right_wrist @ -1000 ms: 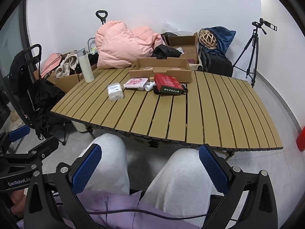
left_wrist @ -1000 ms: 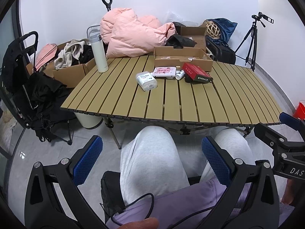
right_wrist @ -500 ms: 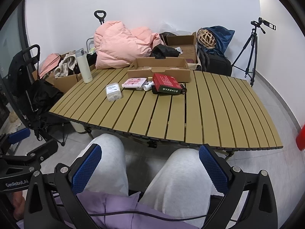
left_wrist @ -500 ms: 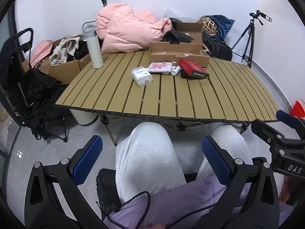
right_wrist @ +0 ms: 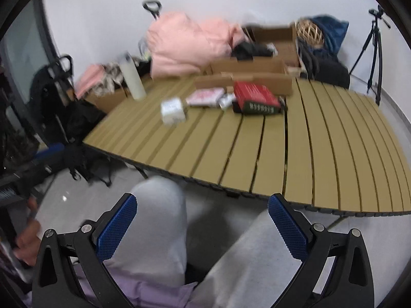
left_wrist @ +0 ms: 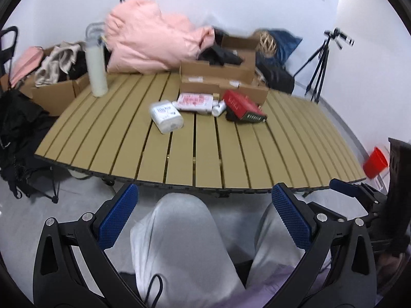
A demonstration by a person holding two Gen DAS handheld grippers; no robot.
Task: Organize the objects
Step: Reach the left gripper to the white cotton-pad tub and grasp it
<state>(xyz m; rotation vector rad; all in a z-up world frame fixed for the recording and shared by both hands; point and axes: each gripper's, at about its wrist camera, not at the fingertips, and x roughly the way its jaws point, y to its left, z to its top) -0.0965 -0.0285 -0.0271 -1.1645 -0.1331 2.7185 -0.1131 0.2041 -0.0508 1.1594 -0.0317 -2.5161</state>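
A slatted tan table (left_wrist: 205,154) holds a white wipes pack (left_wrist: 166,116), a pink packet (left_wrist: 194,102), a small white tube (left_wrist: 218,108), a red box (left_wrist: 243,107) and a shallow cardboard box (left_wrist: 221,84) behind them. The same items show in the right wrist view: wipes pack (right_wrist: 173,111), pink packet (right_wrist: 205,96), red box (right_wrist: 256,98), cardboard box (right_wrist: 259,77). My left gripper (left_wrist: 205,215) and right gripper (right_wrist: 201,220) are both open and empty, held above the person's knees, short of the table's near edge.
A white bottle (left_wrist: 96,71) stands at the table's far left. A pink jacket (left_wrist: 154,48), cardboard boxes, bags and a tripod (left_wrist: 321,64) lie behind the table. A black chair (left_wrist: 15,128) stands left, a red bucket (left_wrist: 375,162) right.
Both grippers have risen and moved forward toward the table, so the table looms larger. Both stay open and empty. The current frames are motion-blurred.
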